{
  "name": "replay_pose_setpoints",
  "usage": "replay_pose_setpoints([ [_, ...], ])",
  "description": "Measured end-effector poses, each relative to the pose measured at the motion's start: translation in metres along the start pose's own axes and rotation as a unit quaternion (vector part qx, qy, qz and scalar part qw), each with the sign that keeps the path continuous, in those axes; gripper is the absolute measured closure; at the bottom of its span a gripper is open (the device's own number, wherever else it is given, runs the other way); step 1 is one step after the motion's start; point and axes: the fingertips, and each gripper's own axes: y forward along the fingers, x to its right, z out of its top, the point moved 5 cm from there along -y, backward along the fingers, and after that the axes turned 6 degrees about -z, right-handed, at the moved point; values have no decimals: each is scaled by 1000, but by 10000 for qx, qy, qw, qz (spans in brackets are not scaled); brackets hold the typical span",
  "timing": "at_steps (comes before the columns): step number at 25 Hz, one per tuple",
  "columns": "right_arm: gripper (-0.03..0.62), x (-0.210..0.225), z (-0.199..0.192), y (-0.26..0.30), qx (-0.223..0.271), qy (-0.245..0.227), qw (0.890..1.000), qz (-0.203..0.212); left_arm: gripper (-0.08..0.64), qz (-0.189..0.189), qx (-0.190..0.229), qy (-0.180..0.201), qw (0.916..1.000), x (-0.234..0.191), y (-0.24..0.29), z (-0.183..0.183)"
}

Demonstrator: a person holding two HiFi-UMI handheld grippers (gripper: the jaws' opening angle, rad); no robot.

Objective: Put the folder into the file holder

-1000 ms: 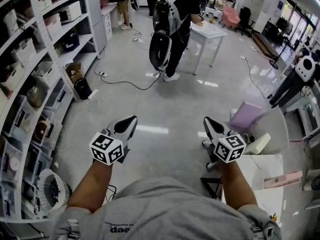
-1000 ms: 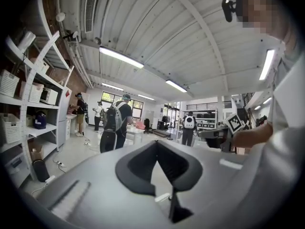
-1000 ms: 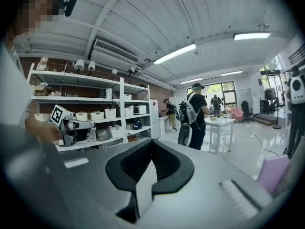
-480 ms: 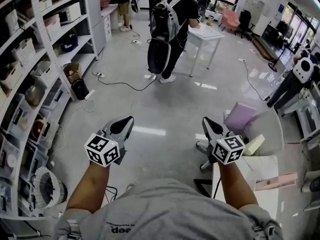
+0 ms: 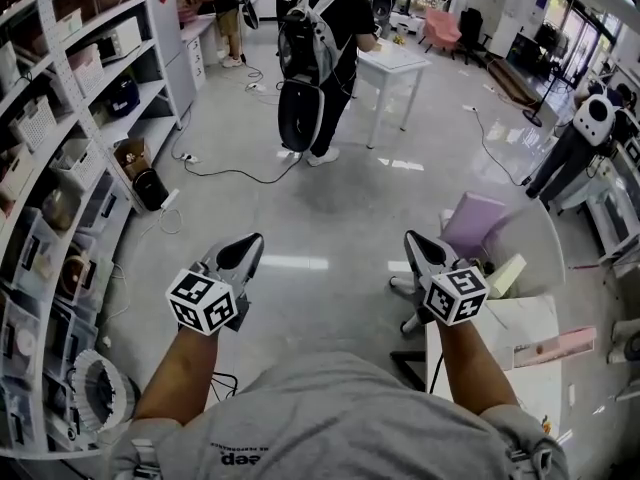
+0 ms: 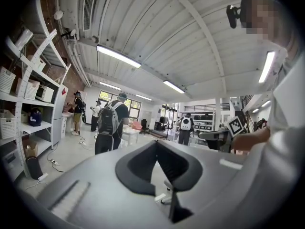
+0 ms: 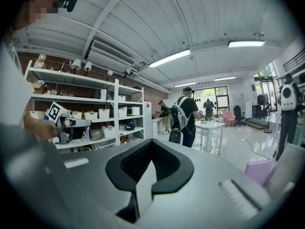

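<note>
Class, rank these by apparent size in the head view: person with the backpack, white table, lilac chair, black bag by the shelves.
1. person with the backpack
2. white table and lilac chair: close, table perhaps slightly larger; the chair is nearer, so unsure
3. black bag, smallest

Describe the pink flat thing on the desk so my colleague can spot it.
Start at the white desk low on the right of the head view. At its right edge lies a long, flat pink piece, the only pink item on that white top.
</note>
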Motion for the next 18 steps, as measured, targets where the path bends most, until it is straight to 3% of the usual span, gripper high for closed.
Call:
replay_pose_setpoints([
  [18,589,-4,-3,-1,-54,-57,9999,136,500,-37,-27,-104,9999,4,-1,-7],
])
